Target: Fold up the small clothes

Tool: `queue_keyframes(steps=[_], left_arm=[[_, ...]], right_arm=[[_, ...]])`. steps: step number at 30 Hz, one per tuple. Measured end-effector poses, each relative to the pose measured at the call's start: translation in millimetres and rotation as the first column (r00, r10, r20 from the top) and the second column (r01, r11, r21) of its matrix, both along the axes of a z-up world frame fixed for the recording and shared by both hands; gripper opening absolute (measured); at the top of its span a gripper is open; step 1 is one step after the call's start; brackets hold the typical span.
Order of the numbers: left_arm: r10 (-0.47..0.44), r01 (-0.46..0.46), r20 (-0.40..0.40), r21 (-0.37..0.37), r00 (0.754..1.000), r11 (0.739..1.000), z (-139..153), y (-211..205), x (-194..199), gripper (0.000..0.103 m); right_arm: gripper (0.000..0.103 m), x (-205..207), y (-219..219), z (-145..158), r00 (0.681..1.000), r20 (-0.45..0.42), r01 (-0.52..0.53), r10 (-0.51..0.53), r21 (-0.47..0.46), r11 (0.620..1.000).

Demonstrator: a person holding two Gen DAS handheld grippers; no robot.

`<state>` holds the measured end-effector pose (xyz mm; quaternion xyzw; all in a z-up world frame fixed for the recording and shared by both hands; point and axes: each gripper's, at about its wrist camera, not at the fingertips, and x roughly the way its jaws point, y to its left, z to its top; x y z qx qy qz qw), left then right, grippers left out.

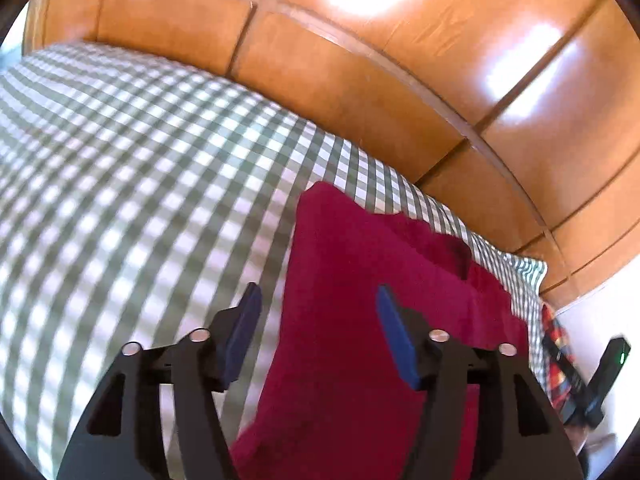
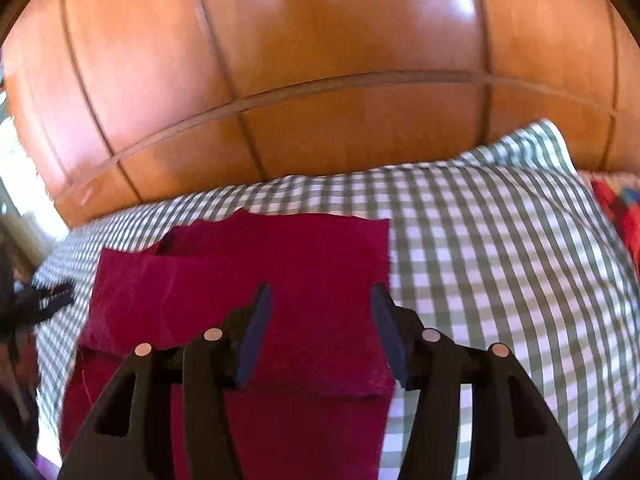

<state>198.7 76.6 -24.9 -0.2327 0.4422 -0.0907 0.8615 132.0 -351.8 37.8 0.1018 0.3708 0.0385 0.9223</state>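
We see a dark red garment (image 2: 256, 280) lying on the green-and-white checked sheet (image 2: 500, 260) of a bed, close to the wooden panelled wall (image 2: 320, 80) behind it. Taking the garment as our landmark: in the right wrist view its upper part is folded over its lower part, with a raw edge running across just below our right gripper (image 2: 322, 304). That gripper hangs above the garment's right edge, fingers spread apart and holding nothing. Our left gripper (image 1: 318, 304) hovers over the garment's (image 1: 360, 320) left edge, likewise released, with one blue pad (image 1: 244, 336) over the checked sheet (image 1: 140, 160) and the other over the red cloth. Beyond the garment's far side, at the sheet's corner, lies a red patterned cloth (image 1: 558, 344), and beside it a black device with a green light (image 1: 608, 376). The wall (image 1: 400, 60) shows bright glare.
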Motion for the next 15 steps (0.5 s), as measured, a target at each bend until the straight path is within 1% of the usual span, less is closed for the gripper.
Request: queue_keyframes(steps=[3,4,5,6,7,8,9,10,12,13,14,15], left_arm=[[0.004,-0.005,-0.07,-0.002,0.998,1.0,-20,-5,30,0.059],[-0.008,0.008,-0.08,-0.004,0.997,1.0,-26,-5,35,0.038],[-0.011,0.012,-0.081,0.006,0.997,1.0,-29,-7,38,0.025],[-0.006,0.007,-0.063,0.026,0.998,1.0,-29,-7,38,0.011],[-0.002,0.003,-0.036,0.029,0.999,1.0,-26,-8,34,0.009],[0.01,-0.01,-0.003,0.049,1.0,0.999,-22,-6,29,0.008],[0.02,-0.02,0.005,0.072,1.0,0.997,-21,-4,28,0.008],[0.027,-0.027,0.001,0.09,1.0,0.996,-23,-1,30,0.008],[0.033,-0.027,-0.044,0.123,0.998,0.992,-34,5,35,0.009],[0.043,-0.031,-0.071,0.157,0.997,0.987,-40,5,36,0.015],[0.066,-0.05,-0.08,0.19,0.995,0.981,-41,5,35,0.021],[0.086,-0.07,-0.071,0.203,0.994,0.977,-37,5,32,0.022]], right_arm=[[0.053,8,7,-7,1.0,-0.025,-0.012,0.012,-0.007,1.0],[0.053,10,9,-10,0.999,-0.031,-0.015,0.015,-0.004,1.0],[0.053,14,11,-13,0.999,-0.038,-0.018,0.018,-0.003,1.0],[0.053,13,13,-14,0.999,-0.041,-0.02,0.02,-0.003,1.0],[0.053,15,14,-16,0.999,-0.042,-0.024,0.024,-0.002,1.0],[0.053,16,15,-18,0.999,-0.042,-0.028,0.028,0.001,1.0],[0.053,18,18,-21,0.998,-0.044,-0.037,0.037,0.007,0.999],[0.053,19,20,-23,0.998,-0.051,-0.04,0.04,0.009,0.999],[0.053,26,27,-36,0.995,-0.091,-0.052,0.051,-0.007,0.999],[0.054,29,30,-44,0.992,-0.117,-0.05,0.047,-0.025,0.998],[0.054,33,33,-58,0.988,-0.152,-0.045,0.037,-0.045,0.998],[0.054,33,35,-65,0.987,-0.156,-0.045,0.036,-0.054,0.998]])
